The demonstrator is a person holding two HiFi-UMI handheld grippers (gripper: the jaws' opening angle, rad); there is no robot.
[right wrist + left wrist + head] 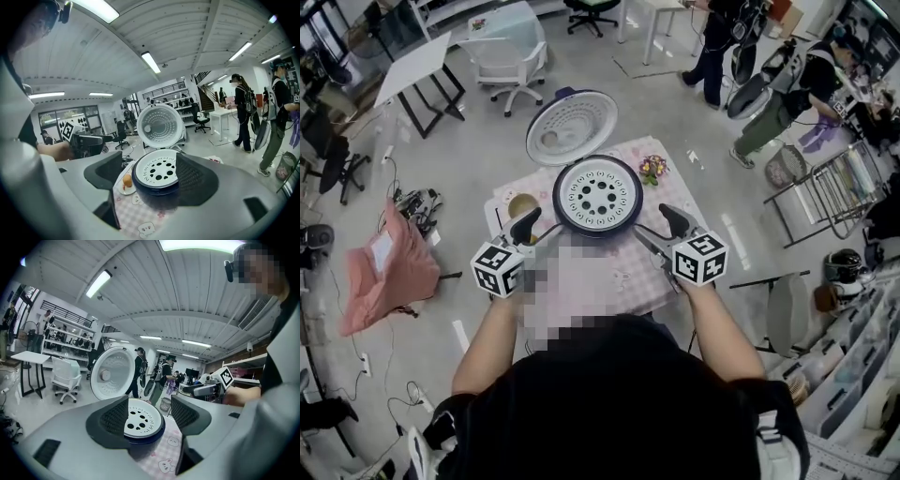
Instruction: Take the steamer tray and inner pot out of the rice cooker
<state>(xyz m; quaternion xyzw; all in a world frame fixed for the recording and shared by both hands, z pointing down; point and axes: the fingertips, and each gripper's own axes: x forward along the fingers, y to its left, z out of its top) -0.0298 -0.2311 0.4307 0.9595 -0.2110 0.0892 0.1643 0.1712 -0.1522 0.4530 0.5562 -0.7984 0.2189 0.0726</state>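
Your left gripper (525, 225) and right gripper (675, 221) stand wide open and empty, flanking the near side of the rice cooker (559, 202) at the table's (642, 281) far edge. The steamer tray (597, 195) sits in its mouth, and the lid (572, 127) is tipped back. Your right gripper view shows something orange on the small dish (125, 183) towards the left edge. Your left gripper view misses it.

we hold left gripper (525, 227) forward, jaws apart, gripping nothing; right gripper (675, 221) likewise; our forearms (492, 323) stretched out side by side
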